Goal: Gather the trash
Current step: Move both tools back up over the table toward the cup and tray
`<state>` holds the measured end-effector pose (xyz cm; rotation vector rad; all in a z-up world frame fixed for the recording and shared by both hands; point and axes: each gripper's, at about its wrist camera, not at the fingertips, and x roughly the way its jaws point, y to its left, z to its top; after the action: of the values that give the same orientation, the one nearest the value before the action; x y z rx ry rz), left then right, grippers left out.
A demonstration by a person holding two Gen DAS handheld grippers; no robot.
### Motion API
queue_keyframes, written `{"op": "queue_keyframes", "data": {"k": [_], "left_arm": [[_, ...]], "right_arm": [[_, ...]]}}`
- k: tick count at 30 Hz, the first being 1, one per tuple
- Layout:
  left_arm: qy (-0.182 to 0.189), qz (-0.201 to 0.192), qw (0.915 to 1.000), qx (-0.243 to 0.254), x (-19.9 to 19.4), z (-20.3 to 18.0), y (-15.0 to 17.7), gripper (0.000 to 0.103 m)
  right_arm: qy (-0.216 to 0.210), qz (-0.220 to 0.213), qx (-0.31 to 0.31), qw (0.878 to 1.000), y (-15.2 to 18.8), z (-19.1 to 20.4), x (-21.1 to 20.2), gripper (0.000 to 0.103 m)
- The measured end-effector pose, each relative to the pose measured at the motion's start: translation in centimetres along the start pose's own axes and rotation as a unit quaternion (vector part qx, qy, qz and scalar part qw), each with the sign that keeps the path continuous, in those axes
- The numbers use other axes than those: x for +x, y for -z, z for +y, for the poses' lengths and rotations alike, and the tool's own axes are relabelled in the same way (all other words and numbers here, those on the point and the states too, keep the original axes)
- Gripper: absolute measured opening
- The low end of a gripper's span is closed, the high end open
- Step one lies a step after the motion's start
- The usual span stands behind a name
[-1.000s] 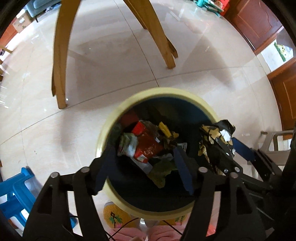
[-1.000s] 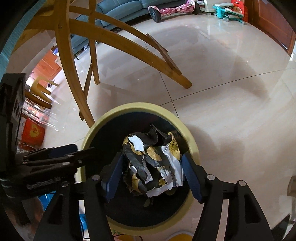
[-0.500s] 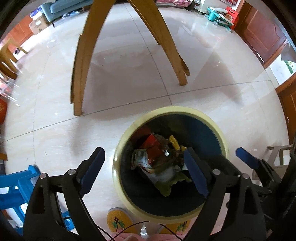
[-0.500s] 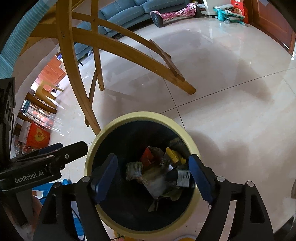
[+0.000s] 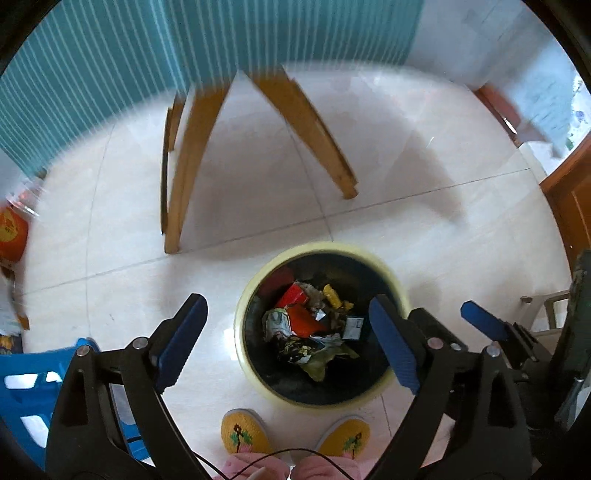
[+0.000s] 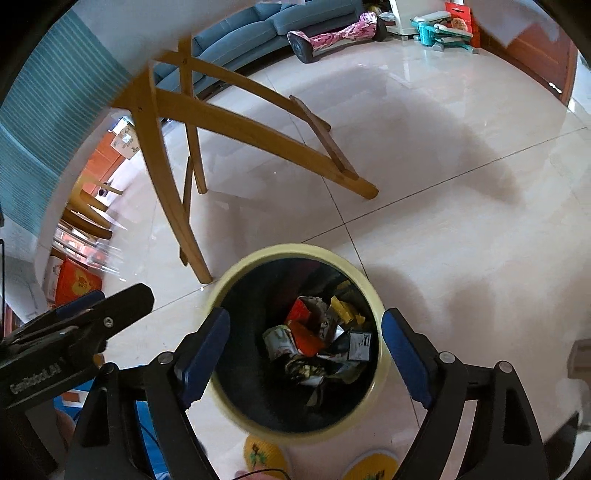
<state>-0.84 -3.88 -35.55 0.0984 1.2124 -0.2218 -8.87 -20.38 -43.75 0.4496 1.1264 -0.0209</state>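
Observation:
A yellow-rimmed bin [image 5: 242, 321] with a black liner stands on the tiled floor below both grippers. Inside lies mixed trash [image 5: 306, 321]: red packets, a yellow piece and a crumpled black, white and gold wrapper [image 6: 306, 367]. My left gripper [image 5: 284, 301] hangs above the bin, open, with nothing between its blue pads [image 5: 181, 339]. My right gripper [image 6: 304, 314] hovers over the same bin [image 6: 295, 249], open and empty too. Each gripper shows at the edge of the other's view.
Curved wooden table legs [image 5: 184, 166] stand just beyond the bin, under a teal striped cloth [image 5: 110, 74]. A blue plastic stool [image 5: 22, 387] is at the near left. The person's yellow slippers [image 5: 240, 432] touch the bin's near side. A sofa [image 6: 258, 26] stands far back.
The right gripper opened and dropped the crumpled black and gold wrapper into the bin. The left jaws spread wider. Both grippers rose, so the bin looks smaller.

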Motion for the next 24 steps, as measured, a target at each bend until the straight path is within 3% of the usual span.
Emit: {"op": "queue_keyframes", "data": {"k": [9,18,24], "left_arm": [[0.012,-0.032,0.9994,-0.010,-15.7,0.3,-5.9,0.088],[0.014,-0.088,0.9951,-0.042,-32.7,2.9,-11.5,0.088],[-0.006,-0.151,0.9853,-0.080,-41.6,6.1,-15.3,0.088]], "right_arm": [[0.013,0.018,0.013,1.000,-4.1,4.4,-13.5,0.086],[0.014,0.000,-0.059,0.998,-10.8,12.4,-29.5,0.086],[-0.009,-0.023,-0.120,0.992,-14.8,18.4,-37.8,0.086]]}}
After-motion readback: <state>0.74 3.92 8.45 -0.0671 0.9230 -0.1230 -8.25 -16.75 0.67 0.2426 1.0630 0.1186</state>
